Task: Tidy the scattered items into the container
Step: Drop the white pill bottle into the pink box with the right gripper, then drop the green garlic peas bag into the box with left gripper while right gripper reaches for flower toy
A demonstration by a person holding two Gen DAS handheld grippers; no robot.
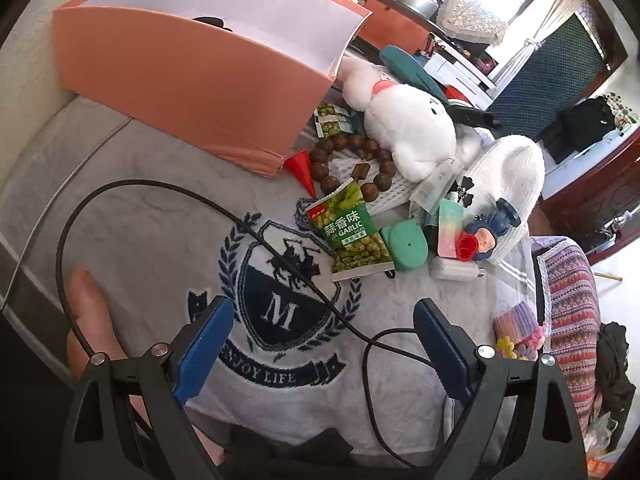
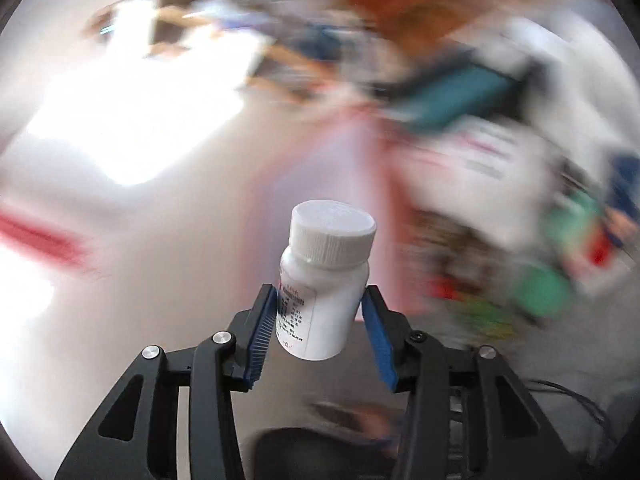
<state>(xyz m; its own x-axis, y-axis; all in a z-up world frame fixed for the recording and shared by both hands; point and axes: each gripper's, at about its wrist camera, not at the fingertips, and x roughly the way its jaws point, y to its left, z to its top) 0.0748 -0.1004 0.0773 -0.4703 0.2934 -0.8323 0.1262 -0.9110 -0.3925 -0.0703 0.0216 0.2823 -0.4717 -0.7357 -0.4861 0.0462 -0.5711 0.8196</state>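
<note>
right tongs [image 2: 321,316]: clenching a white pill bottle [image 2: 325,280] between the two blue pads, gripping it at the body below the cap; bottle is tilting slightly to the right, printed label facing left.
right view background: heavily motion-blurred, nothing behind the bottle is reading reliably; only pink, green and red smears are showing.
left tongs [image 1: 323,344]: released, blue pads standing wide apart, holding nothing, hovering over the grey towel [image 1: 160,216] with the navy crest.
cable [image 1: 160,200]: black lead is looping across the towel and running between the left pads.
container [image 1: 192,80]: orange box with white inner walls, sitting at the upper left on the towel, open top; something dark is showing inside, cannot tell what.
scattered items: all lying right of the box, outside it.
plush: white toy [image 1: 404,124] is lying just beside the box's right corner.
beads: brown bead bracelet [image 1: 348,160] is resting in front of the plush, near a red cone [image 1: 300,168] that is touching the box's lower corner.
snacks: green garlic peas packet [image 1: 352,232] is lying nearest the left tongs; two smaller pea packets [image 1: 332,120] are sitting against the box side.
others: green case [image 1: 404,244], pastel striped block [image 1: 450,228], small blue figure [image 1: 486,236] and a white knit hat [image 1: 508,184] are crowding together on the right.
</note>
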